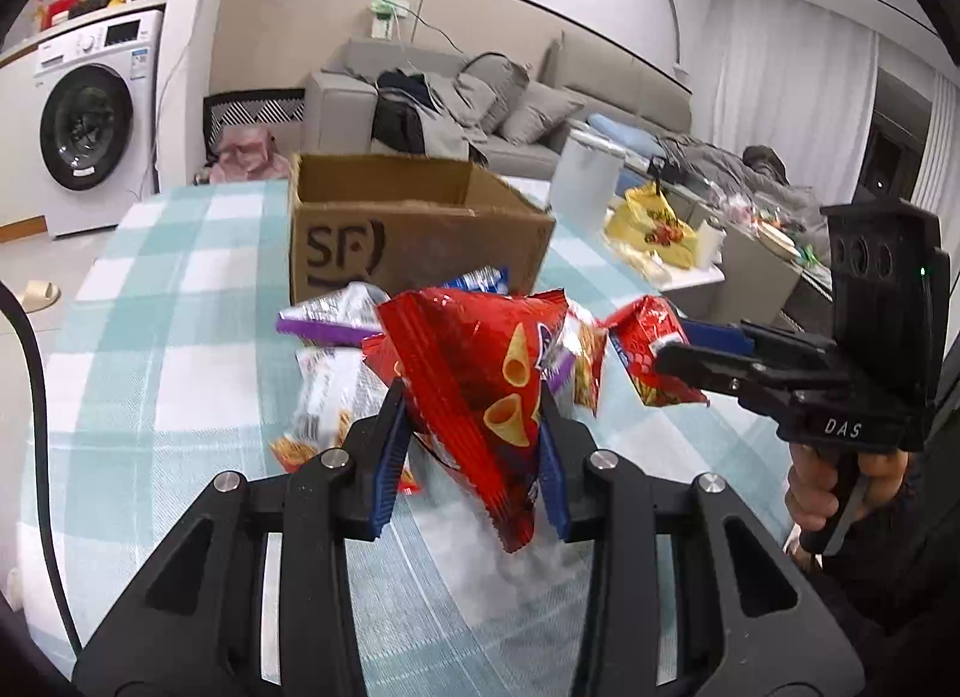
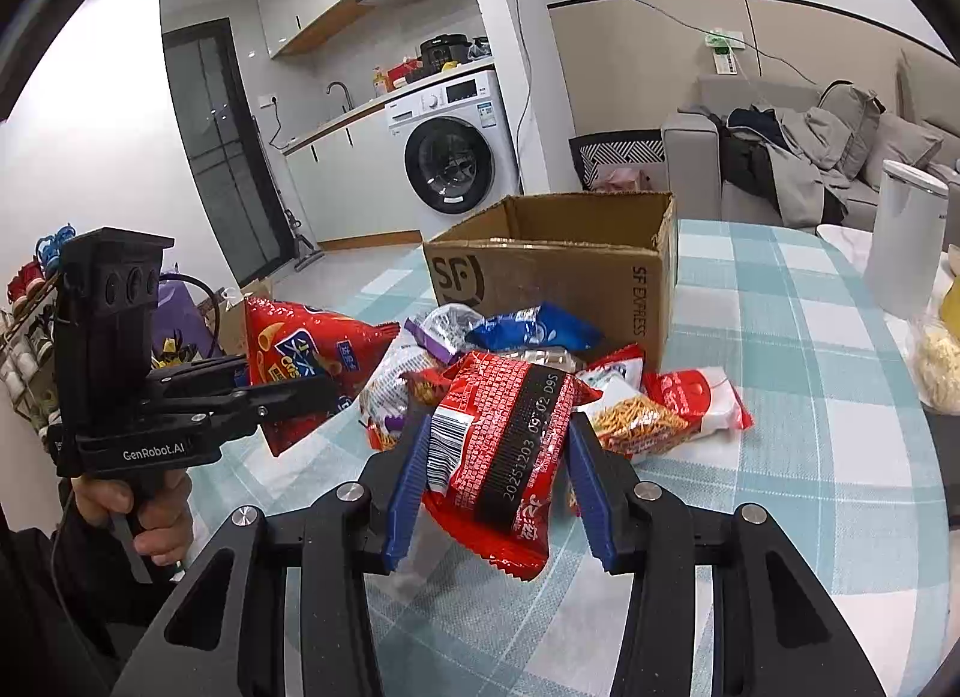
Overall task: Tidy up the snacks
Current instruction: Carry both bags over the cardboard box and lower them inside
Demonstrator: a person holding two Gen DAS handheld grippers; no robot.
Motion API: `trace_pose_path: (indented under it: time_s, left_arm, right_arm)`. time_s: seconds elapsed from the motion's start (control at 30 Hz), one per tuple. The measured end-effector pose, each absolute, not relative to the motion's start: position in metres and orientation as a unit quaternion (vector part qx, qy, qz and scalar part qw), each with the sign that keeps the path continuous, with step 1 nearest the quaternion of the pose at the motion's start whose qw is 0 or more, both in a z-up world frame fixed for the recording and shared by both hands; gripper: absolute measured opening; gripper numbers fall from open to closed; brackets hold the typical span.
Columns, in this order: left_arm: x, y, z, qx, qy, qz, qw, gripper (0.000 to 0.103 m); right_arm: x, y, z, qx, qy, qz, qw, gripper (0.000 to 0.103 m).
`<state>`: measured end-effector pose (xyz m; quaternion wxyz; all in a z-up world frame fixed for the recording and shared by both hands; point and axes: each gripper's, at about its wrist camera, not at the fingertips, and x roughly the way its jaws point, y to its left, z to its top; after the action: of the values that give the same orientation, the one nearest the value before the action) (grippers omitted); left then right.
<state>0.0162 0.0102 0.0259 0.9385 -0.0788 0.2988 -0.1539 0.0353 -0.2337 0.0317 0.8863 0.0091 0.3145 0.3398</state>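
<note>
My left gripper (image 1: 474, 397) is shut on a red bag of cone-shaped corn snacks (image 1: 480, 373), lifted above the table; the same bag (image 2: 300, 361) shows at the left of the right wrist view. My right gripper (image 2: 495, 433) is shut on a red snack packet with a black date strip (image 2: 504, 445), also raised; the same packet (image 1: 651, 358) shows at the right of the left wrist view. Behind both lies a pile of snack packets (image 2: 480, 343) on the checked tablecloth (image 2: 780, 397). An open cardboard box (image 1: 414, 229) marked SF stands just beyond the pile.
A white jug (image 2: 906, 241) and a bag of pale food (image 2: 936, 361) sit at the table's right edge. A yellow bag (image 1: 657, 226) and a white container (image 1: 585, 178) lie beyond the box. A sofa (image 1: 480, 102) and washing machine (image 1: 90, 126) stand in the background.
</note>
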Motion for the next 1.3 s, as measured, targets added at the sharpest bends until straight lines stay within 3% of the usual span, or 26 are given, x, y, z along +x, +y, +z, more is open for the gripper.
trace_pose_path:
  time_s: [1.3]
  left_arm:
    - [0.125,0.026,0.071,-0.077,0.254,-0.066,0.962,0.035]
  right_arm:
    - [0.126,-0.211,0.085,0.042,0.285,0.308,0.907,0.046]
